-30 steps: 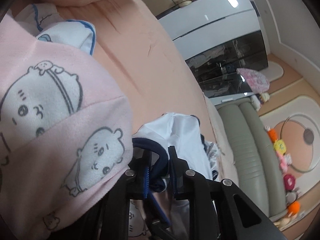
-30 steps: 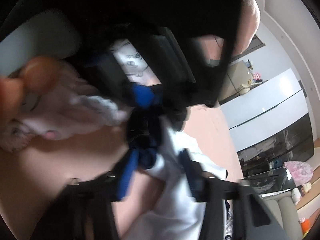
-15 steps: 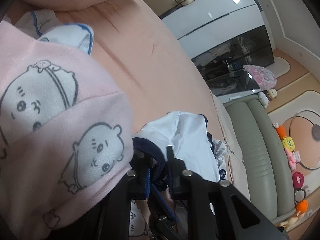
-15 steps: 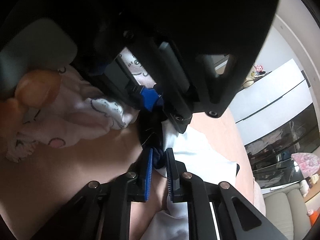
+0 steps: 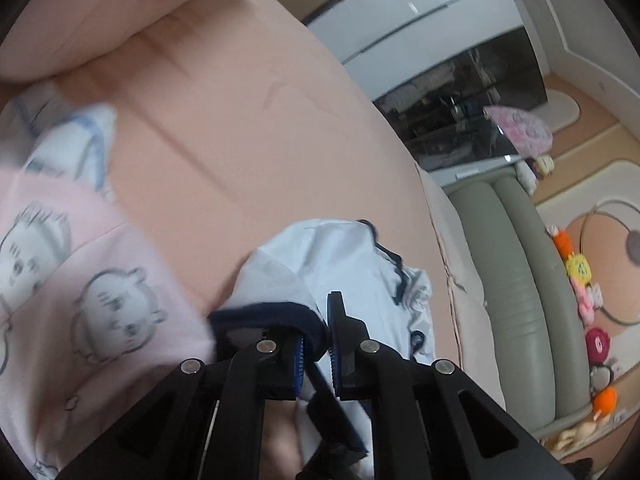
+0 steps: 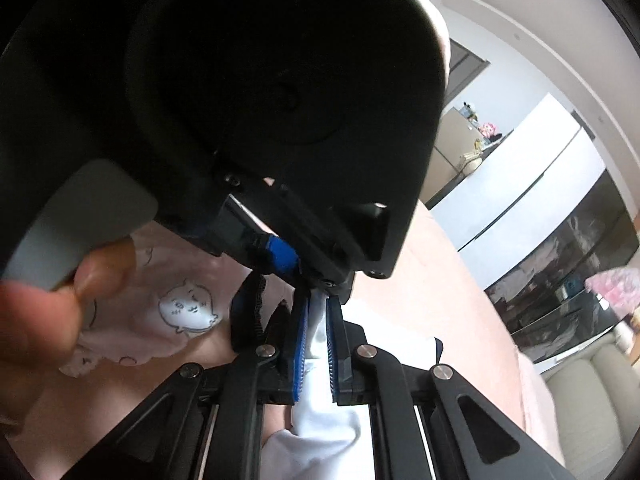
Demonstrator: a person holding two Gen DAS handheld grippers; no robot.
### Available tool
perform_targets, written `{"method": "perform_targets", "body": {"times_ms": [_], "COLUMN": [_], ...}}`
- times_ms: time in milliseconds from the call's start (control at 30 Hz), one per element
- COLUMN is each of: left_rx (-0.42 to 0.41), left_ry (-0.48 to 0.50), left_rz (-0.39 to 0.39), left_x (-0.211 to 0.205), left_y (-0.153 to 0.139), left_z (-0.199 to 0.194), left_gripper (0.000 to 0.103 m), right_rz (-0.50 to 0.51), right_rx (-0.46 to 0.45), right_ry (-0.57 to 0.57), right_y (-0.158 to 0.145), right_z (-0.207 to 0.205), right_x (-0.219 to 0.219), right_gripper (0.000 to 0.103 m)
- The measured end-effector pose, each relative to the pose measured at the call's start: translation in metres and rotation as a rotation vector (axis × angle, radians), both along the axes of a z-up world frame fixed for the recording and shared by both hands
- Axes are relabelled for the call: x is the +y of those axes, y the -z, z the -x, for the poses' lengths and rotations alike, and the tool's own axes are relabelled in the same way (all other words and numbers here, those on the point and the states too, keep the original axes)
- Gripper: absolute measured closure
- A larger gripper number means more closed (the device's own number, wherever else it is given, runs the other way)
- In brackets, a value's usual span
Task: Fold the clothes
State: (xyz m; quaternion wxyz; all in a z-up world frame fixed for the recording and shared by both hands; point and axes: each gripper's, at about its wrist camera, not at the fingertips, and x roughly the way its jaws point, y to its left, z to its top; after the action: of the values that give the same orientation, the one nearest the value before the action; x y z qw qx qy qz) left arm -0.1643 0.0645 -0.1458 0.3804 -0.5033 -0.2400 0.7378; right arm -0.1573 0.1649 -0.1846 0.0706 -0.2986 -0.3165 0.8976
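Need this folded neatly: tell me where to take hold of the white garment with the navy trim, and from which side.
Grip the white garment by its navy-trimmed edge, coming from the near side; that thick band gives firm purchase. Both grippers are already there: the left gripper is shut on the trim, and the right gripper, whose jaws have just been closing, pinches the white cloth beside it.

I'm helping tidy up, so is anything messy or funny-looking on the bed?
Nothing looks broken or spilled. The white garment is crumpled, pinched by both hand-held grippers, left and right, and not yet folded. The pink cartoon-print garment lies bunched beside it on the peach bedsheet.
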Motion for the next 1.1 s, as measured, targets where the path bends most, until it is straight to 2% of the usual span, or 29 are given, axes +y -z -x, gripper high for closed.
{"method": "perform_targets", "body": {"times_ms": [233, 467, 533, 633, 700, 767, 800, 833, 900, 967, 1100], "left_rx": [0.064, 0.111, 0.108, 0.069, 0.032, -0.004, -0.008, -0.002, 0.015, 0.023, 0.025], "left_ry": [0.111, 0.23, 0.257, 0.282, 0.291, 0.296, 0.299, 0.301, 0.308, 0.309, 0.299], "left_rz": [0.091, 0.228, 0.253, 0.291, 0.312, 0.317, 0.322, 0.332, 0.357, 0.372, 0.378], "left_x": [0.053, 0.119, 0.132, 0.151, 0.161, 0.165, 0.167, 0.169, 0.172, 0.173, 0.17], "left_y": [-0.03, -0.035, -0.028, -0.011, 0.002, 0.015, 0.019, 0.021, 0.023, 0.024, 0.025], "left_z": [-0.006, -0.02, -0.024, -0.026, -0.027, -0.032, -0.035, -0.039, -0.045, -0.047, -0.047], "left_gripper": [0.095, 0.095, 0.095, 0.095, 0.095, 0.095, 0.095, 0.095, 0.095, 0.095, 0.095], "right_rz": [0.246, 0.723, 0.806, 0.879, 0.911, 0.909, 0.911, 0.912, 0.955, 1.025, 1.2], "right_rx": [-0.035, -0.052, -0.049, -0.026, -0.012, -0.001, 0.005, 0.012, 0.027, 0.031, -0.018], "right_ry": [0.108, 0.236, 0.277, 0.34, 0.361, 0.389, 0.401, 0.413, 0.433, 0.446, 0.444], "right_y": [-0.017, -0.041, -0.041, -0.042, -0.043, -0.049, -0.052, -0.055, -0.056, -0.054, -0.03], "right_z": [-0.011, -0.049, -0.07, -0.084, -0.094, -0.114, -0.118, -0.123, -0.122, -0.121, -0.096], "right_x": [0.05, 0.152, 0.163, 0.195, 0.224, 0.219, 0.218, 0.216, 0.229, 0.247, 0.268], "right_gripper": [0.097, 0.091, 0.082, 0.067, 0.065, 0.062, 0.057, 0.05, 0.045, 0.045, 0.045]}}
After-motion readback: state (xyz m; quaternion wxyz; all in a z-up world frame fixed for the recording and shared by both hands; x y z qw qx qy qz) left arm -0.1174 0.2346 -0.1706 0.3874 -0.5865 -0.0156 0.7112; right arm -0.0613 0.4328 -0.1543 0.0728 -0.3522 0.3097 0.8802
